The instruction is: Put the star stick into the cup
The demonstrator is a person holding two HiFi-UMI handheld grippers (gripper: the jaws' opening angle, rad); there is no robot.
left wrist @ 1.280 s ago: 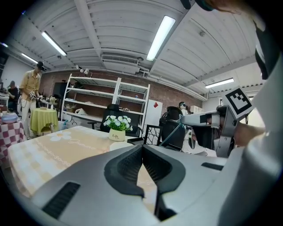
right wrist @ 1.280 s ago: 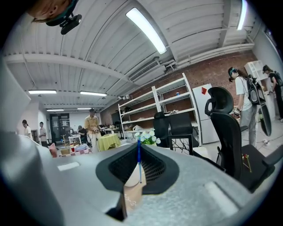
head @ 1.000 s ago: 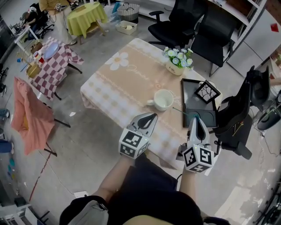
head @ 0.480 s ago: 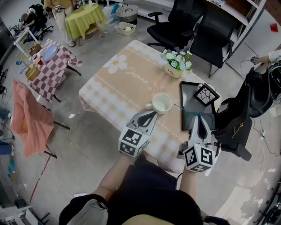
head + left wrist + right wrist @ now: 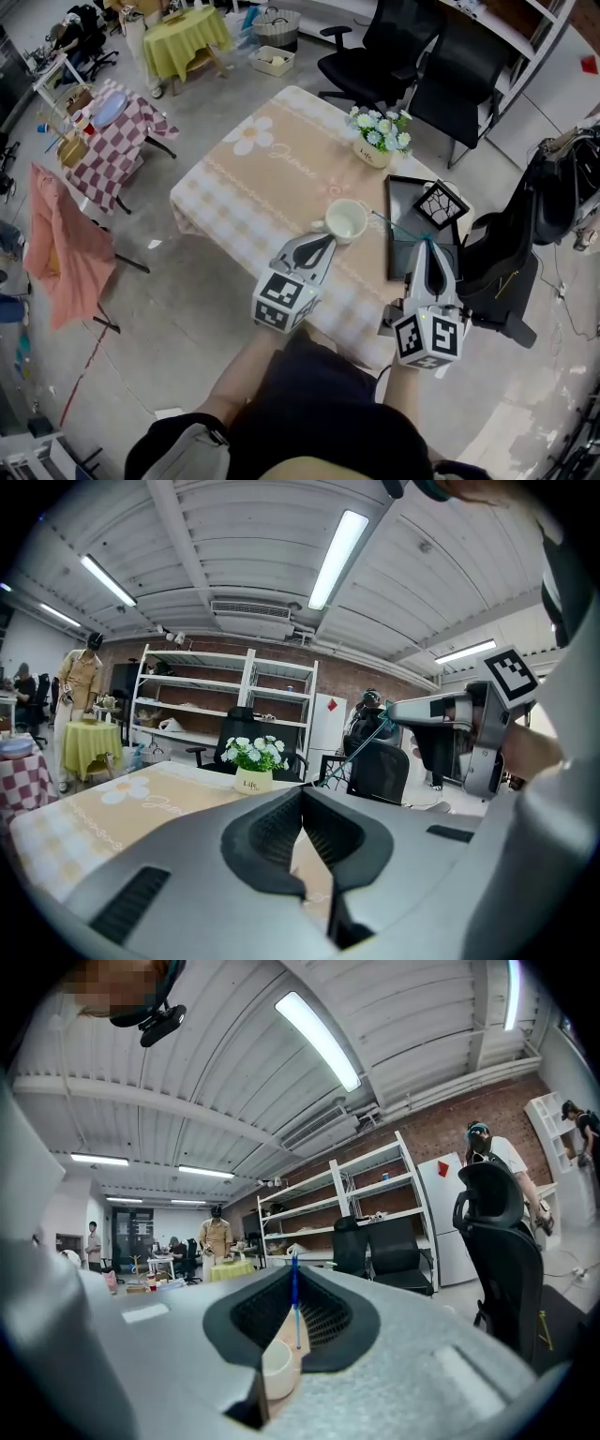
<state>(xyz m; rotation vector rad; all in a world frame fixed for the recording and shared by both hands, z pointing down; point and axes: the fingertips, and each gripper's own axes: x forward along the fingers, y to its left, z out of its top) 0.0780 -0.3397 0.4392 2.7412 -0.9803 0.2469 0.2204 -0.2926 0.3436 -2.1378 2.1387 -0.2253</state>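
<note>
Right gripper view showed me the fingers of the right gripper point(image 5: 293, 1279) closed together on the star stick point(image 5: 296, 1316), a very thin, straight blue rod standing up between the ribbed dark pads. Below it I saw the cup point(image 5: 277, 1370), white, smooth and round. I could not make out the star itself.

Only the head view gave me the layout. The stick point(image 5: 394, 225) reached from the right gripper point(image 5: 424, 246) toward the cup point(image 5: 346, 221), and its free end was just beside the rim, not inside. The surface point(image 5: 272, 169) carried a beige cloth with a checked border, and a black rectangular tray point(image 5: 405, 192) lay beside the cup.

In the left gripper view, the left gripper point(image 5: 302, 794) had its fingers together and held nothing.
</note>
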